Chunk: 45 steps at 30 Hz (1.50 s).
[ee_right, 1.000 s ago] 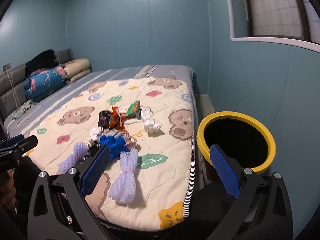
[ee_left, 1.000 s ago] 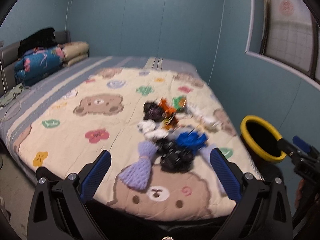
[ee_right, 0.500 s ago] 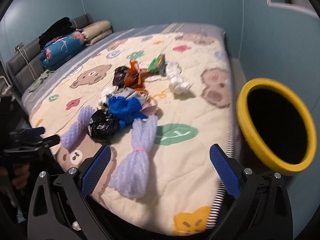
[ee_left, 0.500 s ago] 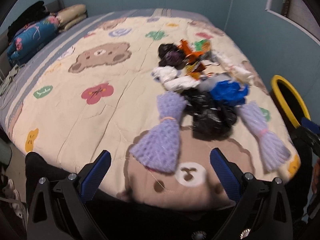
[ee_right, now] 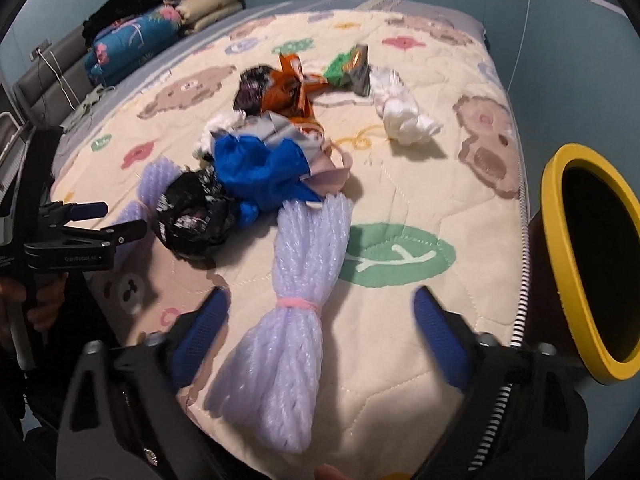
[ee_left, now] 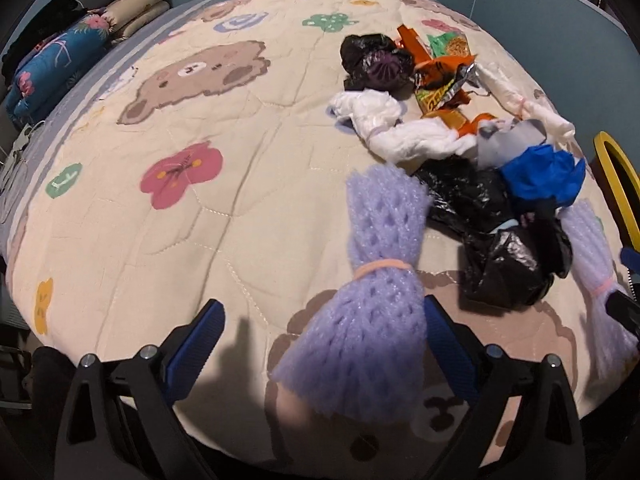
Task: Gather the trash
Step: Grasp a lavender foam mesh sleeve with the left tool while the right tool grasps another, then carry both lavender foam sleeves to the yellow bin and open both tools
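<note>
Between closing right gripper jaws: purple foam net, untouched.

A heap of trash lies on the bed. Two foam nets lie at its near edge, one on each side. A bin stands right of the bed.

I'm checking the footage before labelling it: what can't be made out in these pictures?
- Inside of the yellow-rimmed bin: right wrist view, only darkness.
- The same bin, left wrist view: cut off by the edge.
- Right purple foam net: left wrist view, lower end cut off.
- Snack wrappers' print: blurred.
</note>
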Available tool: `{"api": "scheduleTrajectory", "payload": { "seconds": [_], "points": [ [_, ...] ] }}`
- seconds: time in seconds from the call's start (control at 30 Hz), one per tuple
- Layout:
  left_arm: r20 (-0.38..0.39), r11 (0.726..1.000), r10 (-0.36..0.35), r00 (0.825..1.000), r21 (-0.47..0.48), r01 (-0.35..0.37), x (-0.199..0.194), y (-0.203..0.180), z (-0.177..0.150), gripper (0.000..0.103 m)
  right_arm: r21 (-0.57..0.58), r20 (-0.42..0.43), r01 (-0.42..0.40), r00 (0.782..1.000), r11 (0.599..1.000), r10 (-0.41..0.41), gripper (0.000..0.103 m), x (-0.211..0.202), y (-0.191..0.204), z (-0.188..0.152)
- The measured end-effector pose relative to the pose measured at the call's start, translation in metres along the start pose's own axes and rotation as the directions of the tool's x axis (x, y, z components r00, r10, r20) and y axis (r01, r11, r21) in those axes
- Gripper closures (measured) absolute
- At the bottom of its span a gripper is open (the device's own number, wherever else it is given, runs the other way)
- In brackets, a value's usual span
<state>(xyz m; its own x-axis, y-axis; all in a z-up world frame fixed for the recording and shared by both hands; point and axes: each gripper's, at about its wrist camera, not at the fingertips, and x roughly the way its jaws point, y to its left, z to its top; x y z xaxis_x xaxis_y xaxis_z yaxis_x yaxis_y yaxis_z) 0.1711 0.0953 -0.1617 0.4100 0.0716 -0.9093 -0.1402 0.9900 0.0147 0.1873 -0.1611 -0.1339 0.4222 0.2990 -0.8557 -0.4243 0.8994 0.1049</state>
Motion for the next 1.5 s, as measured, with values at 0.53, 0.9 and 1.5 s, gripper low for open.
{"api": "scheduleTrajectory", "payload": {
  "seconds": [0.53,0.9,1.5],
  "points": [
    [0.012,0.999,-0.037,0.999,0.016,0.036,0.007,0.001,-0.003,0.066,0.069,-0.083,-0.021,0.996,0.997,0.026,0.077,0.017,-0.006,-0.008],
    [0.108,0.993,-0.111,0.988,-0.018,0.113,-0.040,0.007,-0.009,0.072,0.064,0.030,-0.071,0.997,0.995,0.069,0.078,-0.035,-0.007,-0.017],
    [0.385,0.970,-0.243,0.890,0.083,0.229,-0.148,-0.032,0.002,0.072,0.085,0.248,-0.063,0.968,0.994,0.040,0.078,-0.143,-0.036,-0.030]
  ]
}}
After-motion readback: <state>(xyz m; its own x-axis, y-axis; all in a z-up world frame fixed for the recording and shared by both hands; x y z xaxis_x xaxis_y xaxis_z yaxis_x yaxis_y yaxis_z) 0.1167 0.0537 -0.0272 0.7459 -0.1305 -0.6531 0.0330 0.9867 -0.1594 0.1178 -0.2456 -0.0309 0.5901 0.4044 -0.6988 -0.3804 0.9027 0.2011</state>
